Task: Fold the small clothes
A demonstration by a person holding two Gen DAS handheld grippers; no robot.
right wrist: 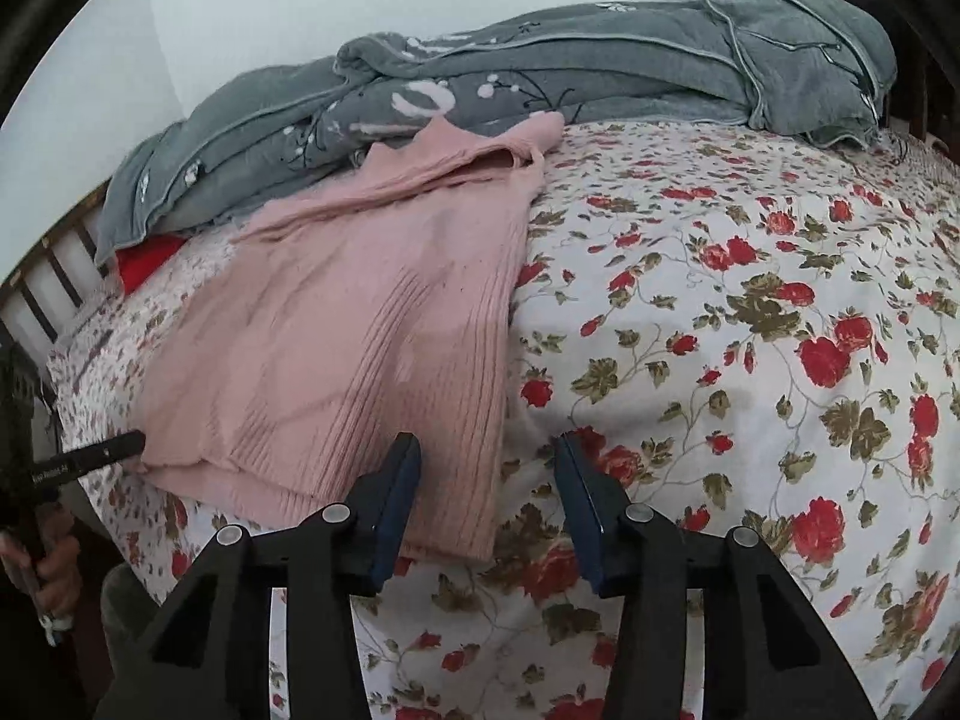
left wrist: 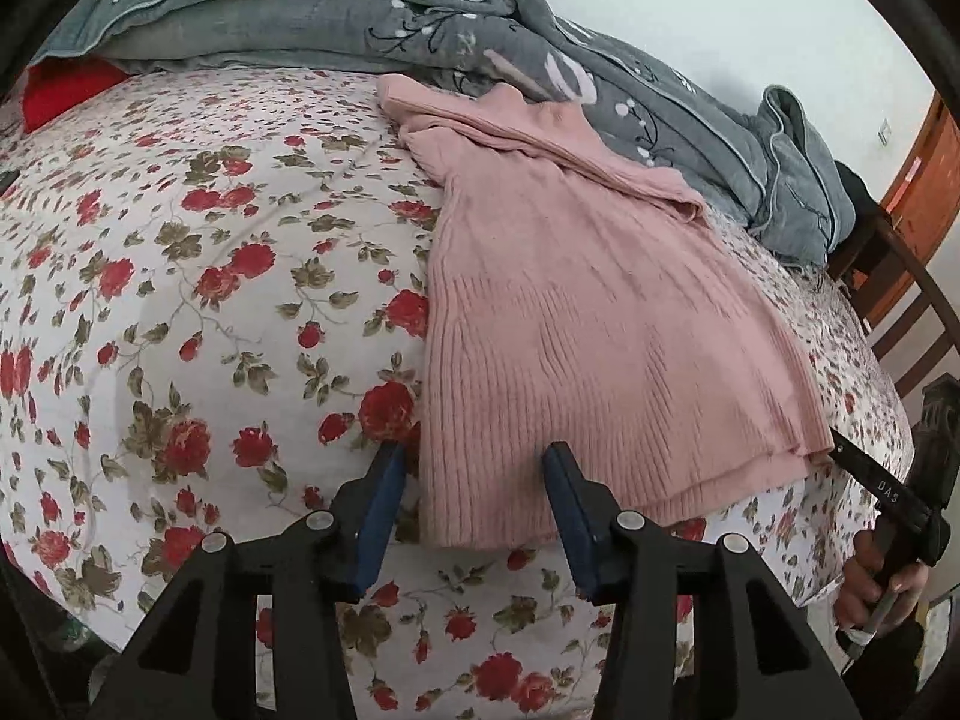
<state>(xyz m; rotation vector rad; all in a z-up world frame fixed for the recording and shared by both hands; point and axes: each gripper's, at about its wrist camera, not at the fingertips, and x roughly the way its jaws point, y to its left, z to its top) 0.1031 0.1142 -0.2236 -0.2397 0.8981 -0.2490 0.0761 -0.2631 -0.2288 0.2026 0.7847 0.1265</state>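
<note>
The pink knit sweater [left wrist: 600, 324] lies flat on the flowery bedsheet [left wrist: 180, 300], near the bed's edge. The left gripper [left wrist: 474, 504] and right gripper [right wrist: 487, 498] are spread, pinching nothing. A grab might catch only the top layer, or the sheet too, so the fold bunches.

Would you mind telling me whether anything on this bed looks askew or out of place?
The pink knit top lies slanted, its upper end riding onto the rumpled grey blanket. Nothing looks spilled or damaged.
</note>
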